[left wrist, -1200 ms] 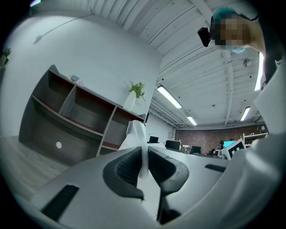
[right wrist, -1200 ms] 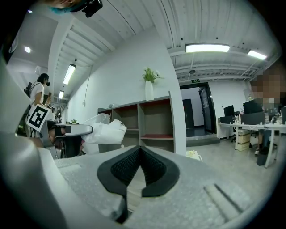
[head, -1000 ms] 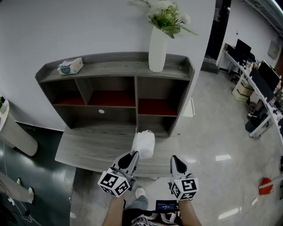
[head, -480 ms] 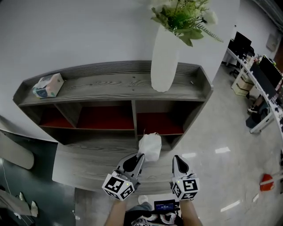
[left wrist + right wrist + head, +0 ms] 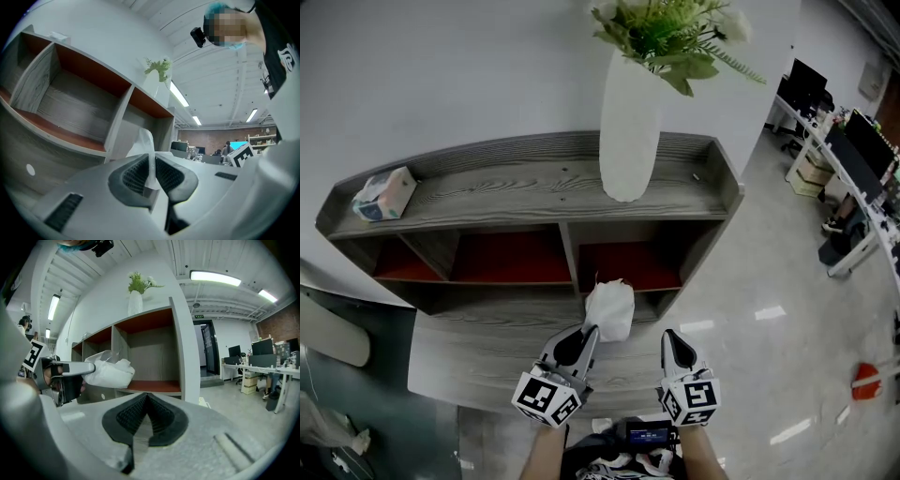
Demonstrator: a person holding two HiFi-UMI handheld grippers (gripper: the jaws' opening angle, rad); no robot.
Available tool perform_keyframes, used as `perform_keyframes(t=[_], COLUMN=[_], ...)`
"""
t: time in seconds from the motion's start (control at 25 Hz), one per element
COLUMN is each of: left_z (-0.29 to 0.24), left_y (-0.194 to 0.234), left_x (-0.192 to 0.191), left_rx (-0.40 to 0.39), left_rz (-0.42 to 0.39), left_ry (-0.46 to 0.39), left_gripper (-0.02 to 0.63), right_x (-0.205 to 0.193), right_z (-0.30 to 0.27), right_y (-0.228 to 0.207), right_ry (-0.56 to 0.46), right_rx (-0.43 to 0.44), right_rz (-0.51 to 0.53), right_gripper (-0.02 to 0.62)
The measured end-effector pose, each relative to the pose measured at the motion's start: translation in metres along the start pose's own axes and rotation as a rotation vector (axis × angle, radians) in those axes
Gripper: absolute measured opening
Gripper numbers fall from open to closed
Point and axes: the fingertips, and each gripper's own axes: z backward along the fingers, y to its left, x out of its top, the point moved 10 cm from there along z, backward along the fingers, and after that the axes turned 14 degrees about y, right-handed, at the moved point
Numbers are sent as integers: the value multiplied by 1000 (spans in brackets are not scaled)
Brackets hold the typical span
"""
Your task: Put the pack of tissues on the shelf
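Head view: one pack (image 5: 610,309) of tissues, white, soft and crumpled in clear wrap, hangs from the left tool (image 5: 584,335), which grips it at its near end. It hangs above the grey table (image 5: 469,361), just in front of the shelf (image 5: 525,183), by the upright between the middle and right compartments, and rests on no board. The right tool (image 5: 673,339) is beside it on the right, apart from the pack. There are two tools, one pack, and three red-backed compartments in the row that shows. On the top board stand one white vase (image 5: 628,131) with green sprigs, and one tissue box (image 5: 382,193) at the far left end. Nothing lies between the pack and the right compartment.

Left gripper view: the left tool (image 5: 151,161) is clenched on a thin fold of the pack's (image 5: 144,140) wrap, which rises between the ribbed pads. Behind are the shelf's (image 5: 70,108) open compartments and the vase (image 5: 157,86).

Right gripper view: the right tool (image 5: 147,399) is clenched with nothing in it, pads meeting at the tips. To the left the left tool (image 5: 86,367) holds the pack (image 5: 111,372) before the shelf's (image 5: 180,348) right compartment, with the vase (image 5: 135,302) on top.
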Motion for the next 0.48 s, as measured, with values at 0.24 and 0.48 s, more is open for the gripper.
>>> perform_keyframes(t=[0.24, 0.48], left_z=[-4, -14], left_y=[-3, -6], left_x=[1, 1], left_rx=[30, 43], left_rz=[-4, 0], left_ry=[-2, 2], left_gripper=[31, 31], right_x=[4, 7], right_z=[-2, 0], right_y=[-9, -23], right_ry=[-3, 3], right_rx=[22, 24], right_rz=[0, -5], right_gripper=[5, 5])
